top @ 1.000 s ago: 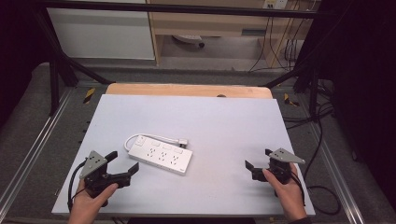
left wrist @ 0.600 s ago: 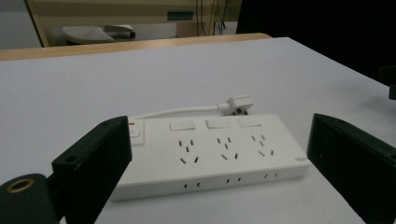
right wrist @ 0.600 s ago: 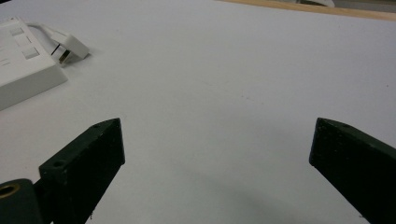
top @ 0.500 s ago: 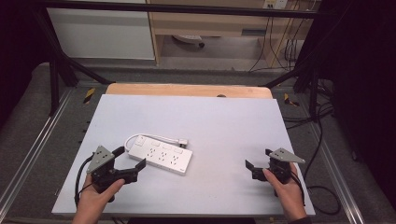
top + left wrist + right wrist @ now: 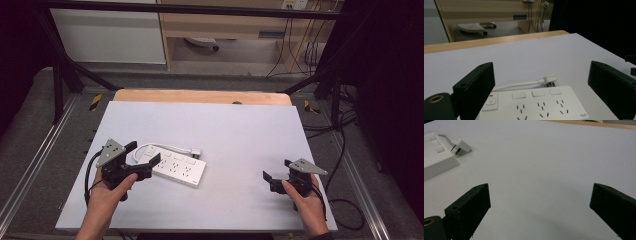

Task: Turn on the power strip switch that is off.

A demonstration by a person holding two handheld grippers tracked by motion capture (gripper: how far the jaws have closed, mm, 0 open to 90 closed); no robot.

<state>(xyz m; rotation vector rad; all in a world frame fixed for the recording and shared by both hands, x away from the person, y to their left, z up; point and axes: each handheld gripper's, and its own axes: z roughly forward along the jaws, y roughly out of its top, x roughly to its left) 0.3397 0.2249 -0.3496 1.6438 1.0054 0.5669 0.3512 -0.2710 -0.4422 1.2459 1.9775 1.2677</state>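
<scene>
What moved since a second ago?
The left gripper slid forward and to the right across the table, up to the switch end of the white power strip, jaws open around it but not gripping. The right gripper stayed put, open. The power strip and its plug did not move.

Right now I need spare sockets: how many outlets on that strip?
3 in a row on the strip, right of its switch; the near edge is cut off, so more may be hidden.
</scene>
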